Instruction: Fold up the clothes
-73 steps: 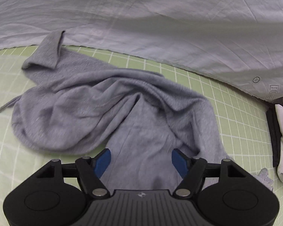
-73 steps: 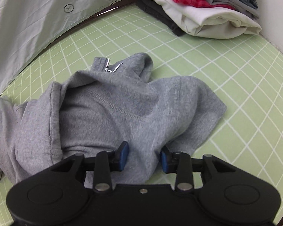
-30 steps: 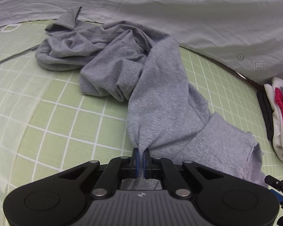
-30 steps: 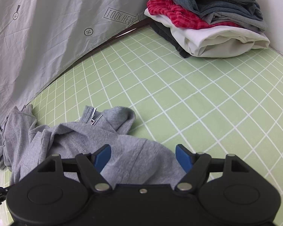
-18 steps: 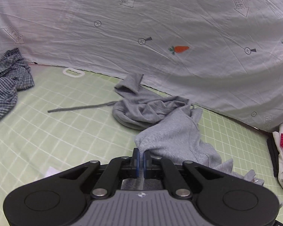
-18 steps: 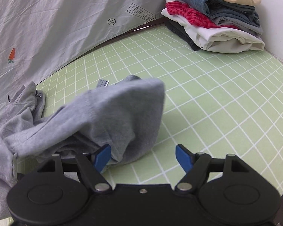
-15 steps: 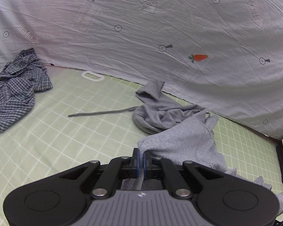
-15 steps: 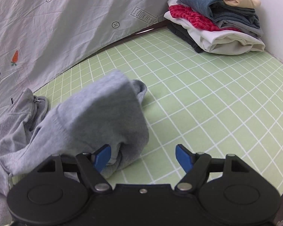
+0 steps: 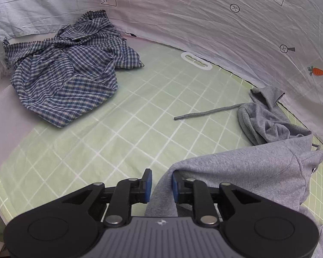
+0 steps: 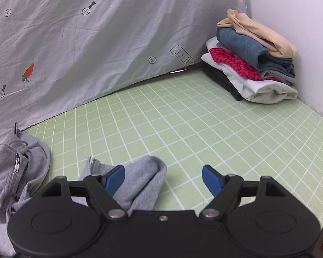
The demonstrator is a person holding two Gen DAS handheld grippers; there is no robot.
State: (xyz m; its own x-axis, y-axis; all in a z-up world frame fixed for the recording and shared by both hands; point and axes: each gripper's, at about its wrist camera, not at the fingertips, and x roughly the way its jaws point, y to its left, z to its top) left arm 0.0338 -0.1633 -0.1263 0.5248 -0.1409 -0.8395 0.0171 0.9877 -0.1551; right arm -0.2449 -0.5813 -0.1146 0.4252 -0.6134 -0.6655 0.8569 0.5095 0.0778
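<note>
the soft, floppy grey hoodie slumps between the left gripper's opening jaws, the right gripper spread; best pinched at a hem.

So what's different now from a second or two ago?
The left gripper dragged the grey hoodie out along the green mat towards the checked shirt; its jaws are now opening, the cloth between them. The right gripper let go earlier. The folded stack stayed put.
</note>
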